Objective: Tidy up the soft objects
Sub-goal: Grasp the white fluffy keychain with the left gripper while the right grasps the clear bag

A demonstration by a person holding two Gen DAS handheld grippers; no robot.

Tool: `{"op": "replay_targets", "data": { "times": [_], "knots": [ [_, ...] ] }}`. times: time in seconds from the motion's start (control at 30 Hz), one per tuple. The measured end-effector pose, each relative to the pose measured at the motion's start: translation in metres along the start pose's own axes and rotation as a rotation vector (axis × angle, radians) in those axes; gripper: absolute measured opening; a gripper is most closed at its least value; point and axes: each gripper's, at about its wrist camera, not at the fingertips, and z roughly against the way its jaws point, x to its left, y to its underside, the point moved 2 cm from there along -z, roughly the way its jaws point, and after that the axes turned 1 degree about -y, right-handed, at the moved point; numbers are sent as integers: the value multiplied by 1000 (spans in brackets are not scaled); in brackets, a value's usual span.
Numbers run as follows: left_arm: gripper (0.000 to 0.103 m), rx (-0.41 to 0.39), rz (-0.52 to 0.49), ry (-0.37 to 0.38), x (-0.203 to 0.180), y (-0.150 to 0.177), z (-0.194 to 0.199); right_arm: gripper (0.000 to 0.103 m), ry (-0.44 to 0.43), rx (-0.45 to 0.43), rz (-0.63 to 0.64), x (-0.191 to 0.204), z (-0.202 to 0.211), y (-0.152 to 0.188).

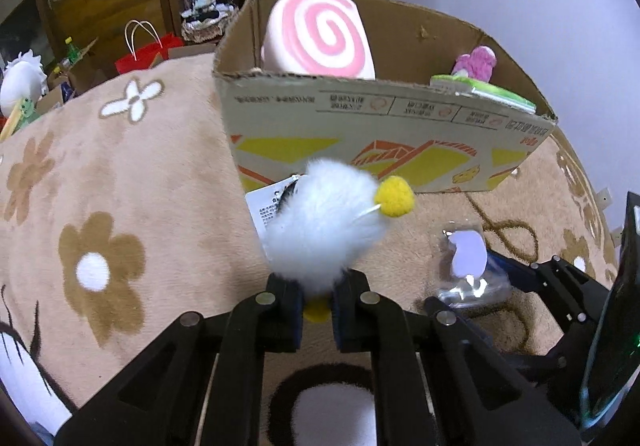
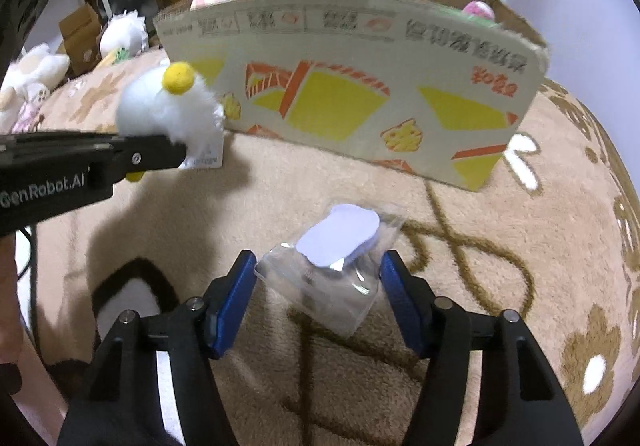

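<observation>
Two tools: left tool (image 1: 316,302) pinches fluffy white toy (image 1: 324,222); right tool (image 2: 318,286) spread astride clear packet (image 2: 336,254), which may slip on closing.

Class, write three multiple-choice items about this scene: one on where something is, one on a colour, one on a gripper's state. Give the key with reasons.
1. Where is the pink swirl cushion?
A. inside the cardboard box
B. on the blanket
C. in a gripper

2. What colour are the fluffy white toy's pom-poms?
A. red
B. yellow
C. green

3. What is the left gripper doing?
A. standing open
B. lying on the blanket
C. clamping the toy

Key: 1 A, it rises above the box's rim. 2 B, a yellow ball sits on the fur. 3 C, its pads squeeze the toy's base.
</observation>
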Motion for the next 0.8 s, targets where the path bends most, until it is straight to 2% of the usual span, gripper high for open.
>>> {"op": "replay_targets", "data": {
  "times": [0.07, 0.2, 0.23, 0.27, 0.33, 0.63, 0.67, 0.73, 0.77, 0.8],
  "knots": [
    [10, -16, -1, -13, 0, 0, 6, 61, -9, -16, -12, -4, 8, 0],
    [10, -38, -4, -28, -2, -2, 15, 59, -30, -29, -31, -10, 16, 1],
    [10, -42, -2, -28, -3, -2, 16, 48, -34, -25, -35, -11, 16, 1],
    [10, -46, 1, -30, -4, -1, 17, 2, -46, -14, -34, -12, 16, 1],
    [10, -52, 4, -37, -3, 0, 19, 2, -19, -9, -34, -13, 15, 0],
    [10, -71, 17, -52, 3, 0, 25, 3, -57, -15, -110, -30, 24, 2],
    [10, -74, 16, -53, 3, 0, 25, 8, -53, -22, -137, -37, 29, 2],
    [10, -79, 18, -52, 4, 0, 26, 28, -35, -39, -170, -46, 35, 2],
    [10, -78, 18, -52, 4, 0, 26, 47, -22, -53, -191, -53, 40, 2],
    [10, -78, 17, -52, 4, 0, 26, 60, -18, -63, -213, -59, 43, 2]
  ]
}}
